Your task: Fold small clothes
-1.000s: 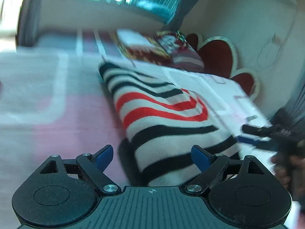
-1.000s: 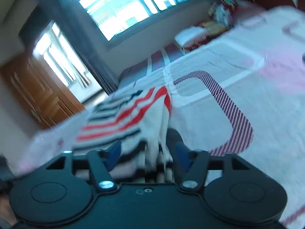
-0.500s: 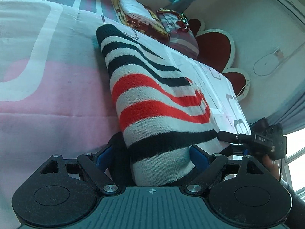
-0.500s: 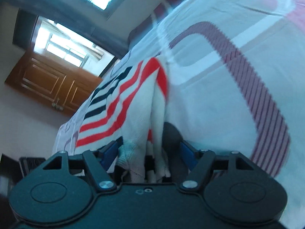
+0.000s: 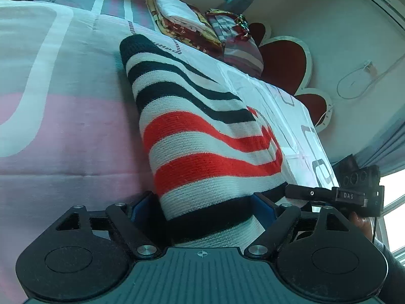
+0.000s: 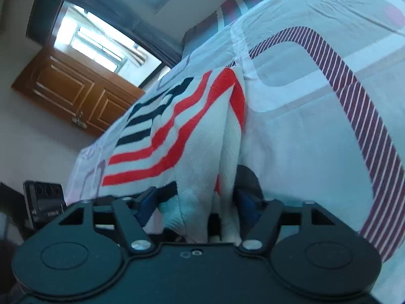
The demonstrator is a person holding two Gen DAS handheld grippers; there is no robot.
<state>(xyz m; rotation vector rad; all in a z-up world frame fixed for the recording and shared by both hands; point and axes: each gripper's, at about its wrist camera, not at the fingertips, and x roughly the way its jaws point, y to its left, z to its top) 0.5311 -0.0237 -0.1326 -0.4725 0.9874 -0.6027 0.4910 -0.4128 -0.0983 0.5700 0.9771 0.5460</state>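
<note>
A knitted sweater (image 5: 202, 131) with black, white and red stripes lies folded lengthwise on the bed sheet (image 5: 63, 126). Its near black-striped end sits between the blue pads of my left gripper (image 5: 202, 205), whose jaws are closing around it; a dark gap still shows at the left pad. In the right wrist view the sweater (image 6: 177, 131) bunches into white folds between the pads of my right gripper (image 6: 195, 200), whose jaws are also closing. A black finger (image 5: 303, 192) of the right gripper reaches the same edge in the left wrist view.
Folded bedding (image 5: 182, 22) is stacked at the head of the bed, against a red petal-shaped headboard (image 5: 283, 63). A wooden cabinet (image 6: 76, 88) and bright windows stand beyond the bed's far side. A person's hand (image 5: 359, 220) holds the right gripper.
Both grippers came down and forward onto the sweater's near edge. The cloth now lies between each pair of pads, and the right jaws have narrowed.
</note>
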